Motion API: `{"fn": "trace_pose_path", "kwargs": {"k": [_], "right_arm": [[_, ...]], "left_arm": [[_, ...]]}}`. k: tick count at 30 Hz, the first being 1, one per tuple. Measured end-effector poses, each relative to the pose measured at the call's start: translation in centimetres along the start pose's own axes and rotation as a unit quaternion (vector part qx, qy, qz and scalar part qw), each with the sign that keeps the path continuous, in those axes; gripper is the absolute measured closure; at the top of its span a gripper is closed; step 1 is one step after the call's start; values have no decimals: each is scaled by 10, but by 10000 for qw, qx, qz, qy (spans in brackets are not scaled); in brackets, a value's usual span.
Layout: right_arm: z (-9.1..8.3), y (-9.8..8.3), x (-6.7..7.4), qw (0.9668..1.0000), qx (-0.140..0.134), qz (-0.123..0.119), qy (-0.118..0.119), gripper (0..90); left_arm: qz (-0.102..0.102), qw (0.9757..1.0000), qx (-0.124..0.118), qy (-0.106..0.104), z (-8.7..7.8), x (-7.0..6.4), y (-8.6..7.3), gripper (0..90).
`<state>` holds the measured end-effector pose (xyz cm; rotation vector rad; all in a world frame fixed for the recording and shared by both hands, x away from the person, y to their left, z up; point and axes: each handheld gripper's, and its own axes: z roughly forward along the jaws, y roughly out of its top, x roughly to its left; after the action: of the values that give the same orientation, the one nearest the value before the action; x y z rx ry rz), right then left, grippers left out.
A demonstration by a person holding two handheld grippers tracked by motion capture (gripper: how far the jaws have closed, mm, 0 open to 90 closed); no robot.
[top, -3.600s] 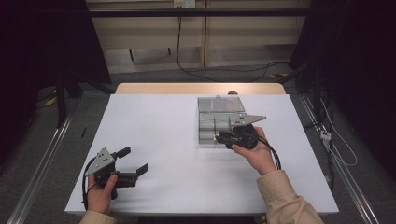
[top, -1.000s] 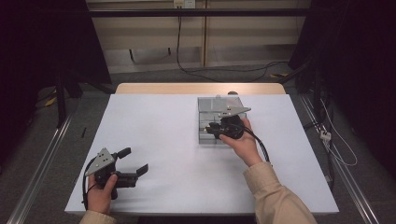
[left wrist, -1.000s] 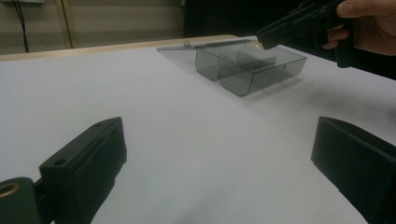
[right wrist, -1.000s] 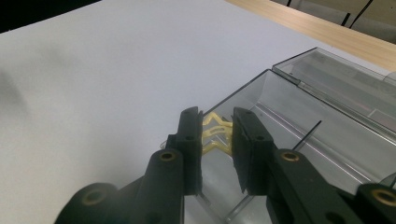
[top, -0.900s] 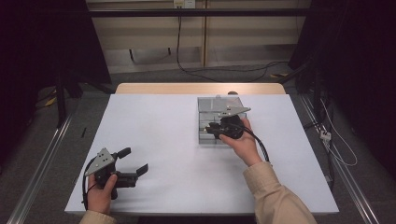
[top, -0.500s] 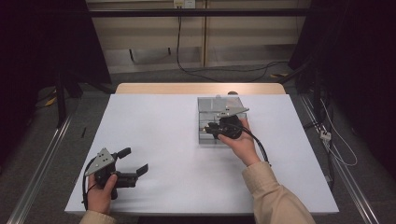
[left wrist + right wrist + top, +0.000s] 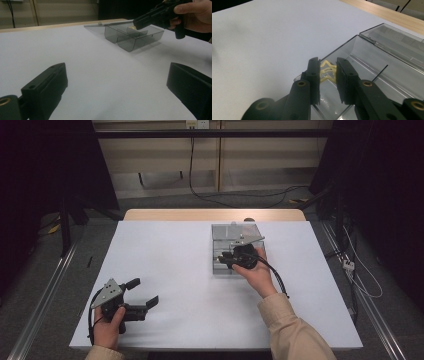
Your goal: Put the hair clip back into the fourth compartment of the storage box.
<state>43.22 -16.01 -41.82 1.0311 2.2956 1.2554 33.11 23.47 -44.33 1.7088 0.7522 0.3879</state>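
Note:
A clear grey compartment box (image 7: pixel 220 242) stands right of the table's middle with its lid (image 7: pixel 397 40) folded open at the back. My right gripper (image 7: pixel 223 260) hovers over the box's front left part, shut on a small yellow star-shaped clip (image 7: pixel 329 72). The clip hangs just above the box's rim (image 7: pixel 367 50). In the left gripper view the right gripper (image 7: pixel 137 23) reaches over the box (image 7: pixel 135 37) with the yellow clip (image 7: pixel 132 27) at its tip. My left gripper (image 7: pixel 145 291) rests at the near left of the table, open, with nothing between its fingers (image 7: pixel 50 82).
The white tabletop (image 7: pixel 170 255) spreads wide between the two hands. A wooden strip (image 7: pixel 200 214) runs along the far edge. Cables (image 7: pixel 225 195) lie on the floor beyond the table. Metal rails (image 7: pixel 45 290) flank it.
The right gripper has moved left and a little farther in over the box; in the last second it has barely shifted. The left gripper has stayed put.

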Motion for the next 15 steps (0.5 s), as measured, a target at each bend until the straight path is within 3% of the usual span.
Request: {"fn": "trace_pose_path", "kwargs": {"k": [15], "right_arm": [[7,-4,0,9999,86,-6,-54,739]], "left_arm": [[-6,10000,1,6,0,0,0,33]]}}
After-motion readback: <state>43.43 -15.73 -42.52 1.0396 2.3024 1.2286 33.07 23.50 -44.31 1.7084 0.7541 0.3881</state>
